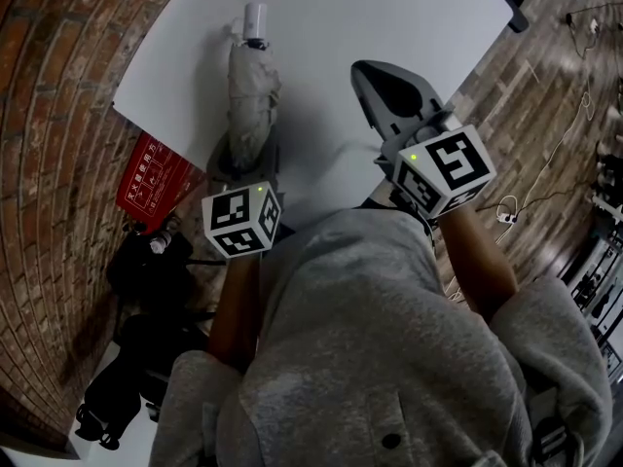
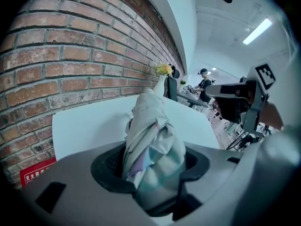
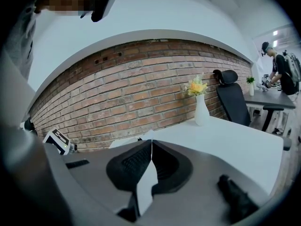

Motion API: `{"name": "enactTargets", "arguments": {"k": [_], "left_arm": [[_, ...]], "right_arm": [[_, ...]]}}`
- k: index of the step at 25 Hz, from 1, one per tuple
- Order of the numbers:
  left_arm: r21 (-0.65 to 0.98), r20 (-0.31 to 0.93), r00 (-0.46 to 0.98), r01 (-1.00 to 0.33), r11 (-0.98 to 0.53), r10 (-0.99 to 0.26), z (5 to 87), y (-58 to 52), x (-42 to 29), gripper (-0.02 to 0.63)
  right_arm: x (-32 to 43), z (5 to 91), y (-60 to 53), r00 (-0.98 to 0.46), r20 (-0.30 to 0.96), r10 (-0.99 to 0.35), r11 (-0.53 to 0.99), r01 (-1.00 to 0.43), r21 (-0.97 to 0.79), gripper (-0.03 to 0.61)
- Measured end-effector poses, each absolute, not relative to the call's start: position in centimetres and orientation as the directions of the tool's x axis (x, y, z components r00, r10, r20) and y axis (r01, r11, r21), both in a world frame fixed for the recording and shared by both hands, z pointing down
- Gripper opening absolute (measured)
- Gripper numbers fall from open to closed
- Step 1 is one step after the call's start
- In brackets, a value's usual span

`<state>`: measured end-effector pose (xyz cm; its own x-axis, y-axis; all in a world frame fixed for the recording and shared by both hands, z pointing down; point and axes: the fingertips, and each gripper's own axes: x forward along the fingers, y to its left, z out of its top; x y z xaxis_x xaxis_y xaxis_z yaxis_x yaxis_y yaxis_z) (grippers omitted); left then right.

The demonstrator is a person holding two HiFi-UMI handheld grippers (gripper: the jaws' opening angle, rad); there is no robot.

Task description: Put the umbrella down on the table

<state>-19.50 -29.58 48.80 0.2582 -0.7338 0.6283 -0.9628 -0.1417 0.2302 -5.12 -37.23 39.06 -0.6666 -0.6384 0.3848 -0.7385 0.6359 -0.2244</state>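
A folded grey umbrella (image 1: 251, 95) stretches along the left side of the white table (image 1: 389, 17), its white handle (image 1: 255, 22) at the far end. My left gripper (image 1: 239, 160) is shut on the umbrella's near end. In the left gripper view the bunched fabric (image 2: 153, 140) fills the gap between the jaws of the left gripper (image 2: 153, 171). Whether the umbrella rests on the tabletop I cannot tell. My right gripper (image 1: 370, 74) hovers over the table to the right of the umbrella; in the right gripper view this gripper (image 3: 150, 149) is shut with nothing in it.
A brick wall (image 2: 70, 55) runs along the table's left edge. A red sign (image 1: 151, 178) and black bags (image 1: 146, 261) lie on the floor by the near-left corner. A white vase with flowers (image 3: 201, 109) and a black chair (image 3: 233, 100) stand farther off. Cables (image 1: 516, 207) trail at the right.
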Motion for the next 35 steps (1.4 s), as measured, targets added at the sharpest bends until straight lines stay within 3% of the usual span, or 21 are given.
{"name": "enactTargets", "arguments": {"k": [35], "left_arm": [[0.234,0.747,0.268,-0.962,-0.138,-0.608,55.1,-28.4,-18.6,0.25]], "right_arm": [[-5.1,40.4,-37.3,-0.659,0.419,-0.624,0.632,-0.742,-0.226,0.025]]}}
